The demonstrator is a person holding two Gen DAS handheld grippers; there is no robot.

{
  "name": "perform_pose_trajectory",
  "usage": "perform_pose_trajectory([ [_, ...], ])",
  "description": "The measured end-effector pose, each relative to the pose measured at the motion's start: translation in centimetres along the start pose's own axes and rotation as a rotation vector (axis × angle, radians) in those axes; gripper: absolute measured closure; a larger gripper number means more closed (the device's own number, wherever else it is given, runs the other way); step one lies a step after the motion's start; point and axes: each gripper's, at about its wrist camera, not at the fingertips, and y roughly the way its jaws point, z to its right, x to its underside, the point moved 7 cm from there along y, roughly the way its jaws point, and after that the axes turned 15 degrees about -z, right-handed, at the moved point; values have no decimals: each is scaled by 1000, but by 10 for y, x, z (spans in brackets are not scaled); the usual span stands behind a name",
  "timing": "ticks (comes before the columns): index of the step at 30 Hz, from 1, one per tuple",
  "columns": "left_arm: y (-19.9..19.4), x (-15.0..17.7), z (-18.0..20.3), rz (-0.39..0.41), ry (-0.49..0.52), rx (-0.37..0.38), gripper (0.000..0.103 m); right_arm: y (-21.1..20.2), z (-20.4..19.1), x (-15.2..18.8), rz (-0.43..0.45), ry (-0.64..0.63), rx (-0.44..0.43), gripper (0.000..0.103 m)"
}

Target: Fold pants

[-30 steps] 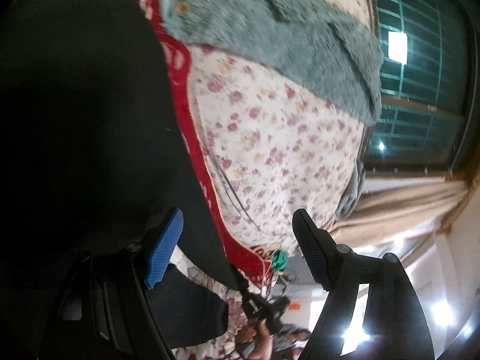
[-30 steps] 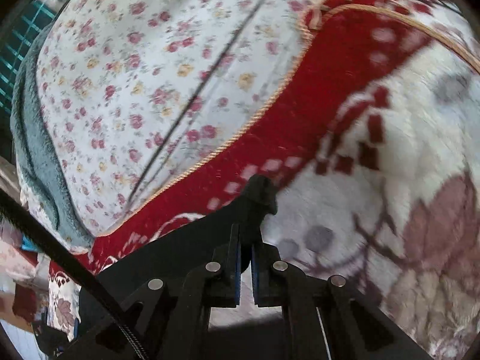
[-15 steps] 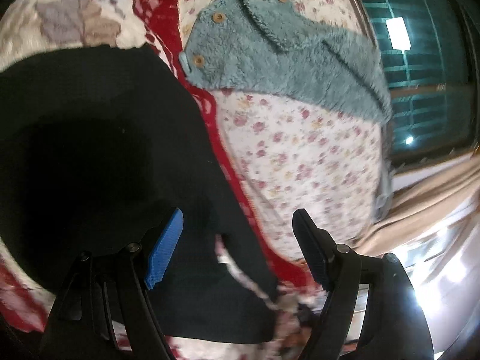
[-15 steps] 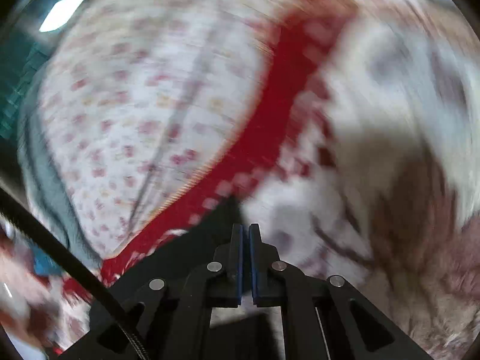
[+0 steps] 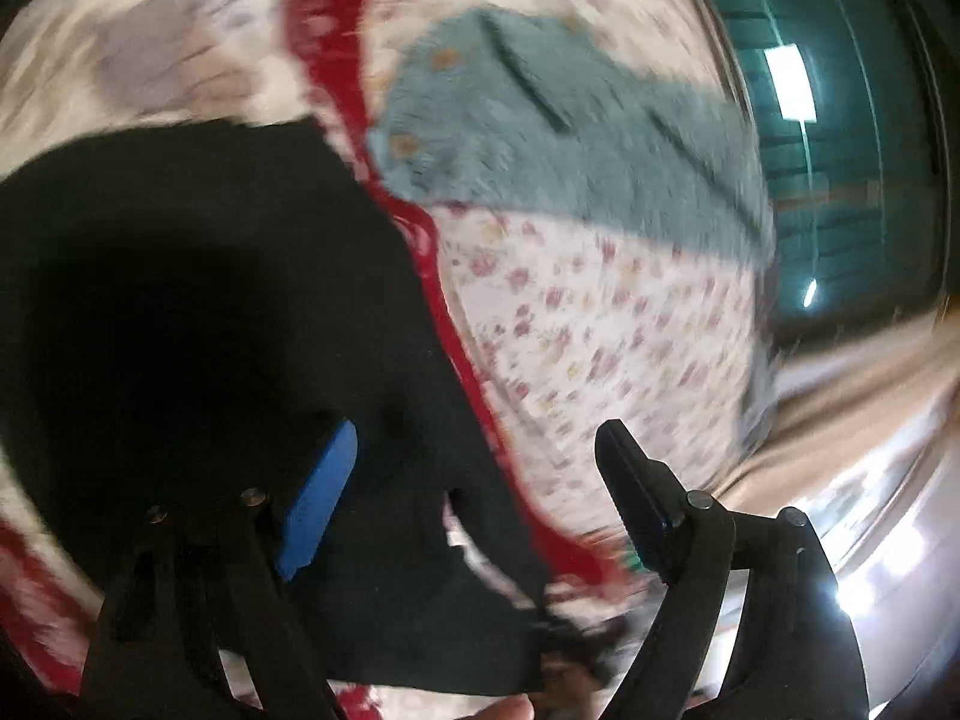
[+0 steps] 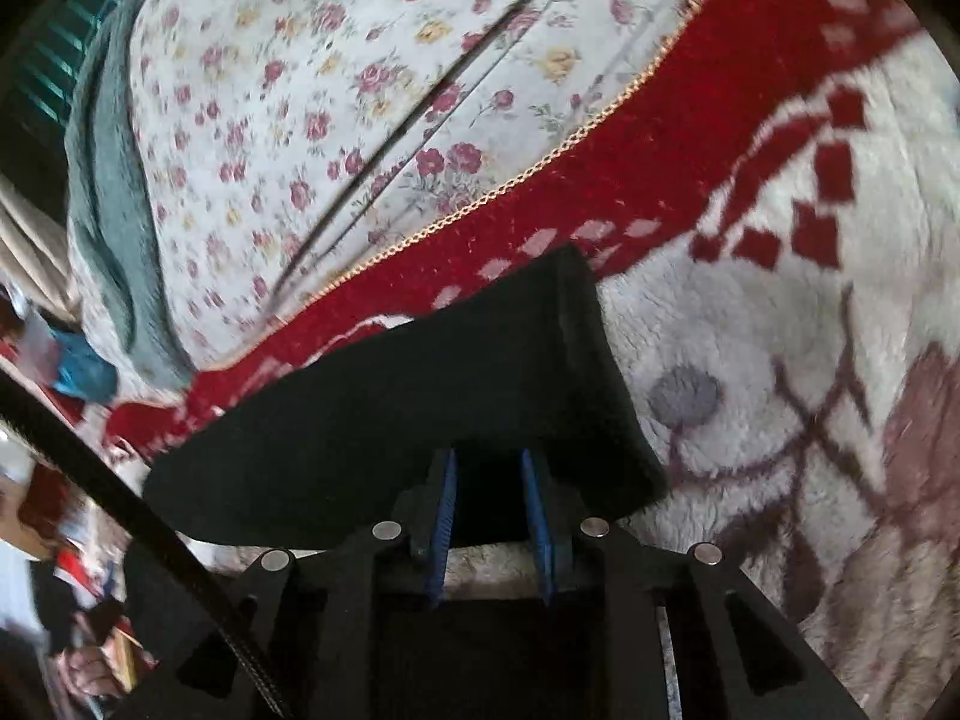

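Observation:
The black pants (image 5: pixel 210 312) lie on a red and white fleece blanket (image 5: pixel 168 48). In the left wrist view they fill the left half, and my left gripper (image 5: pixel 480 468) hangs open above their right edge, holding nothing. In the right wrist view a folded end of the pants (image 6: pixel 420 396) lies on the blanket (image 6: pixel 780 312) right in front of my right gripper (image 6: pixel 489 480). Its blue pads (image 6: pixel 447 498) stand a little apart, with black cloth lying just at the tips; nothing is clamped.
A teal fuzzy garment (image 5: pixel 570 150) lies on a floral sheet (image 5: pixel 588 324) beyond the blanket's red border; it shows at the left edge in the right wrist view (image 6: pixel 108 210). A window (image 5: pixel 840 150) and a curtain are at the far right.
My right gripper was shut on the pants' end and has now opened, leaving the cloth lying on the blanket. My left gripper stayed open and drew back from the pants.

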Motion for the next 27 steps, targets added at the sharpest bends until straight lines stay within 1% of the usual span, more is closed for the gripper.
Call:
perform_pose_trajectory([
  [2, -29, -7, -13, 56, -57, 26, 21, 2, -6, 2, 4, -38, 37, 78],
  [3, -43, -9, -20, 77, -69, 28, 21, 2, -9, 3, 6, -57, 56, 76],
  [4, -55, -10, -27, 81, -86, 33, 21, 2, -14, 4, 6, -81, 79, 73],
  [5, -59, -9, -31, 71, -103, 45, 21, 4, -18, 4, 4, -110, 109, 71],
  [7, -69, -4, -35, 32, -136, 103, 21, 1, -24, 1, -17, -141, 173, 71],
  [8, -76, -1, -31, 31, -125, 120, 21, -8, -27, 0, 0, -138, 184, 71],
  [10, -95, 7, -21, 51, -83, 129, 21, -36, -32, 6, 83, -134, 148, 71],
  [11, -106, 10, -15, 64, -54, 131, 20, -49, -33, 12, 106, -123, 110, 70],
  [12, -112, 11, -12, 70, -38, 120, 20, -58, -32, 19, 97, -114, 69, 69],
  [13, -118, 10, -12, 77, -27, 91, 20, -60, -31, 24, 72, -108, 54, 69],
  [15, -121, 5, -11, 82, -1, 45, 20, -63, -19, 41, -16, -96, 62, 69],
  [17, -117, 2, -17, 82, -5, -17, 20, -68, -11, 54, -70, -83, 72, 69],
  [18, -113, 0, -21, 79, 6, -84, 20, -69, -8, 61, -96, -80, 68, 69],
  [19, -109, -2, -27, 87, 10, -182, 20, -71, -5, 66, -120, -75, 54, 69],
  [20, -107, -1, -32, 94, 6, -268, 20, -72, -1, 72, -142, -56, 24, 68],
  [21, -102, 1, -35, 87, 6, -322, 20, -72, 4, 76, -158, -25, -26, 68],
  [22, -96, 6, -38, 65, 5, -315, 20, -71, 7, 79, -168, -6, -58, 68],
  [23, -90, 10, -39, 40, -4, -284, 20, -69, 13, 81, -179, 22, -86, 68],
  [25, -79, 16, -42, -1, -24, -225, 20, -65, 24, 85, -189, 70, -90, 68],
  [27, -73, 15, -46, -12, -44, -191, 20, -60, 34, 90, -210, 125, -95, 68],
])
